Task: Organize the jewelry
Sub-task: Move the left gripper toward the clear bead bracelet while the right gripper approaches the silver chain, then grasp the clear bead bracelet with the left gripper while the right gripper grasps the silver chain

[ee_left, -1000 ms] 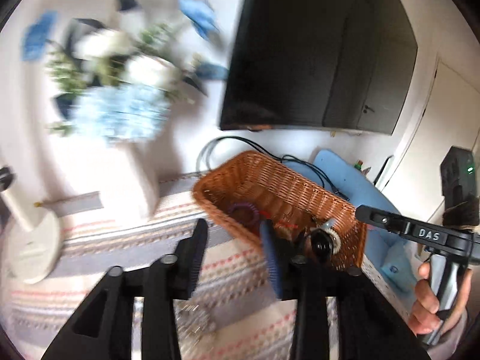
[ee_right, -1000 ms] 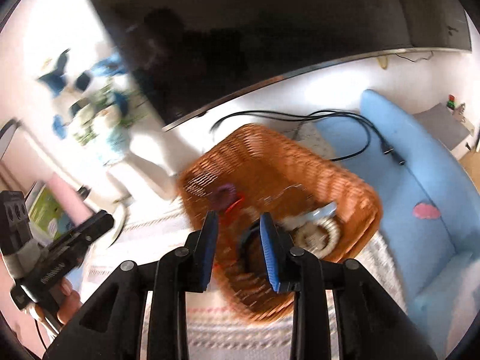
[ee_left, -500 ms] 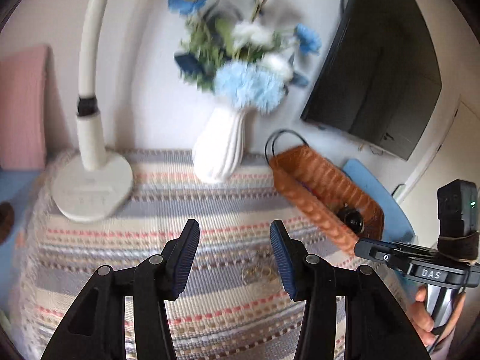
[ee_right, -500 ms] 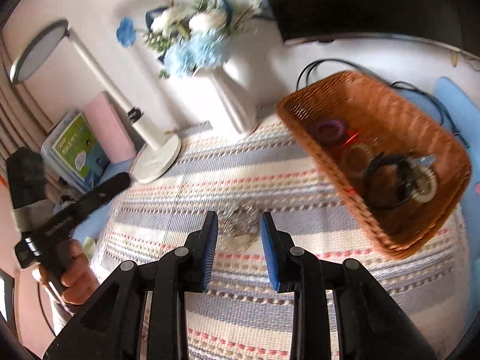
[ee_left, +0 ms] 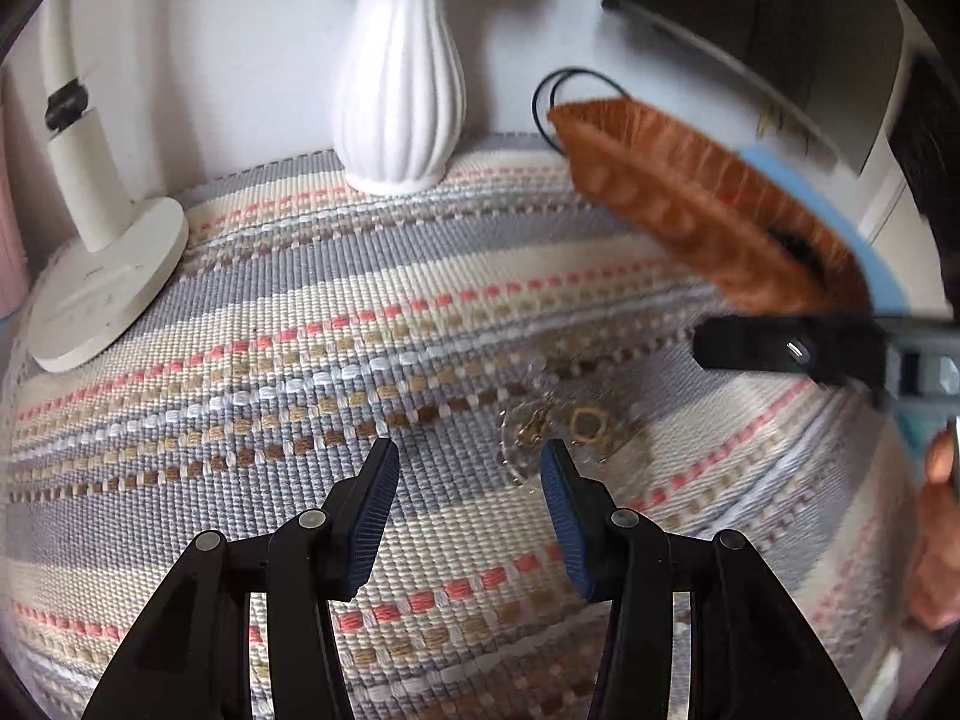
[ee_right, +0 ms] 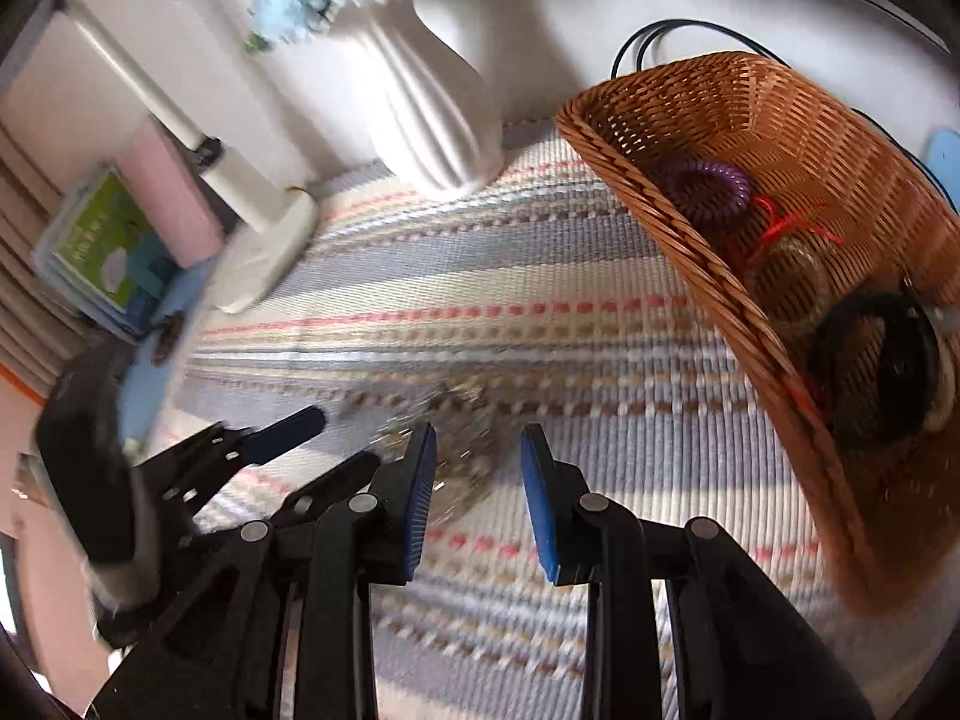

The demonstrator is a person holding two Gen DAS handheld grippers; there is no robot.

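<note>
A small clear bag of gold jewelry [ee_left: 555, 429] lies on the striped cloth, just ahead of my left gripper's right finger. My left gripper [ee_left: 468, 468] is open and empty, low over the cloth. In the right wrist view the same bag [ee_right: 462, 444] lies between and just beyond the fingertips of my right gripper [ee_right: 477, 456], which is open and empty. A brown wicker basket [ee_right: 708, 252] at the right holds a purple coil band [ee_right: 708, 180], a black band [ee_right: 876, 354] and other pieces. The basket also shows blurred in the left wrist view [ee_left: 690, 204].
A white ribbed vase [ee_left: 399, 78] with blue flowers stands at the back. A white lamp base [ee_left: 102, 294] sits at the back left. A black cable [ee_right: 660, 36] loops behind the basket. A pink box [ee_right: 174, 198] and a green-covered book [ee_right: 102, 246] lie at the far left.
Both grippers have swung away from the basket and dropped low over the cloth, closing in on the jewelry bag. Both stay open.
</note>
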